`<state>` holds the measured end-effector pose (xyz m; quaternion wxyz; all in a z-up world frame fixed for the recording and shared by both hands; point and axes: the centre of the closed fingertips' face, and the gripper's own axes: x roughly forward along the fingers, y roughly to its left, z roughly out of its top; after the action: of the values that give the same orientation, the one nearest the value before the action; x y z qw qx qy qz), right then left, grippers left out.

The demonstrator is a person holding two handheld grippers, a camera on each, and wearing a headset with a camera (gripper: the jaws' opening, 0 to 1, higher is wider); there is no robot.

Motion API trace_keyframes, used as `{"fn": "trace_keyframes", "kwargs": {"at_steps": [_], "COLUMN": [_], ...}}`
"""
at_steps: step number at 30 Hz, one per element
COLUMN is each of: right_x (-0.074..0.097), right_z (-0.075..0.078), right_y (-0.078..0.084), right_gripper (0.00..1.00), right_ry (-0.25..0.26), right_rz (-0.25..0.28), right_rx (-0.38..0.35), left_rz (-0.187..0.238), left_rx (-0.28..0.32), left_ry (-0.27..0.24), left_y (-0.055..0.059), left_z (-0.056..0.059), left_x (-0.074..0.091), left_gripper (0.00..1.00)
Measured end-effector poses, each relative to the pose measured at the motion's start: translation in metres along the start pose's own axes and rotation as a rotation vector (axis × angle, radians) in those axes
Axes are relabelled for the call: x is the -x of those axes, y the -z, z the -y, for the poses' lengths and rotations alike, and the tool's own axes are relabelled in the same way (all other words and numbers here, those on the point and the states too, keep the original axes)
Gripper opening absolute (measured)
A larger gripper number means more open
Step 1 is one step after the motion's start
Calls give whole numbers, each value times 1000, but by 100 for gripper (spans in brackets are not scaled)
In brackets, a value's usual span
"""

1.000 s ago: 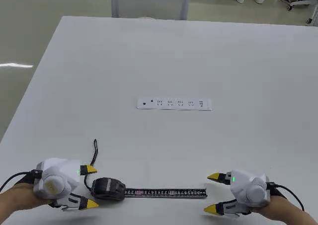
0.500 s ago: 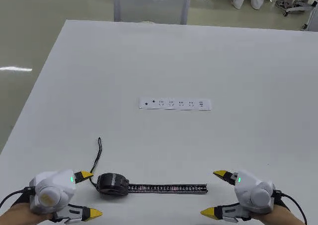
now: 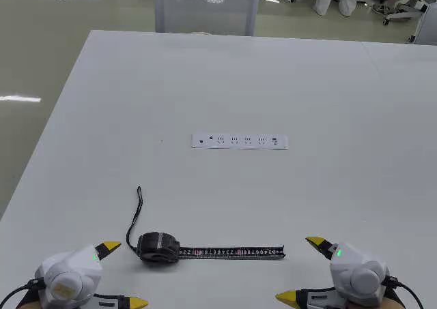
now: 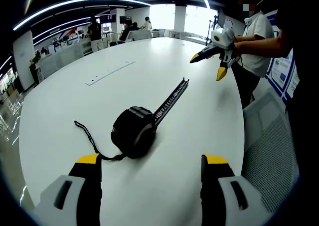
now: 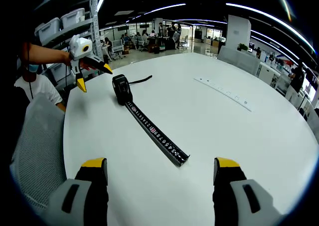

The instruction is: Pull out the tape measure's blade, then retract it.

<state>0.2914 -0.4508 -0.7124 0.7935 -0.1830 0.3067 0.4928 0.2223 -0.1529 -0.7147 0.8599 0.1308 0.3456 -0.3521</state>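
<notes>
A black tape measure (image 3: 158, 245) lies on the white table (image 3: 225, 84) near its front edge, with its wrist strap (image 3: 134, 213) trailing away. Its blade (image 3: 232, 252) is pulled out to the right and lies flat. My left gripper (image 3: 123, 273) stands open just left of the case, not touching it. My right gripper (image 3: 300, 269) is open a little beyond the blade's tip. In the left gripper view the case (image 4: 133, 131) sits ahead of the open left gripper (image 4: 152, 161). In the right gripper view the blade (image 5: 154, 131) ends just short of the open right gripper (image 5: 160, 162).
A white power strip (image 3: 239, 142) lies flat at the middle of the table. A mesh chair (image 3: 205, 5) stands at the far edge. The table's front edge runs close behind both grippers. People and desks fill the room beyond.
Both grippers have drawn back toward the table's front edge, away from the tape measure. The case and its extended blade lie where they were, and the head camera has tilted.
</notes>
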Motion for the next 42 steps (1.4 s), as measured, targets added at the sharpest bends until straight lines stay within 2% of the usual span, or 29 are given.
{"fn": "trace_keyframes", "kwargs": {"at_steps": [7, 11, 16, 20, 27, 29, 38, 42], "right_x": [12, 19, 27, 33, 44, 47, 54, 55], "right_z": [-9, -16, -27, -36, -40, -42, -51, -54], "right_y": [0, 1, 3, 2, -1, -2, -3, -1], "right_gripper": [93, 94, 94, 95, 95, 96, 96, 96], "right_ry": [50, 80, 103, 119, 147, 153, 170, 173], "right_rz": [13, 23, 37, 40, 65, 72, 87, 85], "right_rx": [-23, -33, -46, -40, -68, -74, -89, -97], "left_rz": [17, 20, 43, 46, 59, 76, 77, 87], "left_rx": [34, 27, 37, 40, 70, 89, 111, 119], "left_ry": [-51, -68, -95, -107, -128, -136, -159, -171], "left_y": [4, 9, 5, 7, 7, 6, 9, 7], "left_z": [8, 15, 24, 29, 37, 40, 43, 42], "left_x": [10, 15, 22, 24, 32, 36, 44, 46], "left_gripper": [87, 89, 93, 94, 97, 99, 99, 99]}}
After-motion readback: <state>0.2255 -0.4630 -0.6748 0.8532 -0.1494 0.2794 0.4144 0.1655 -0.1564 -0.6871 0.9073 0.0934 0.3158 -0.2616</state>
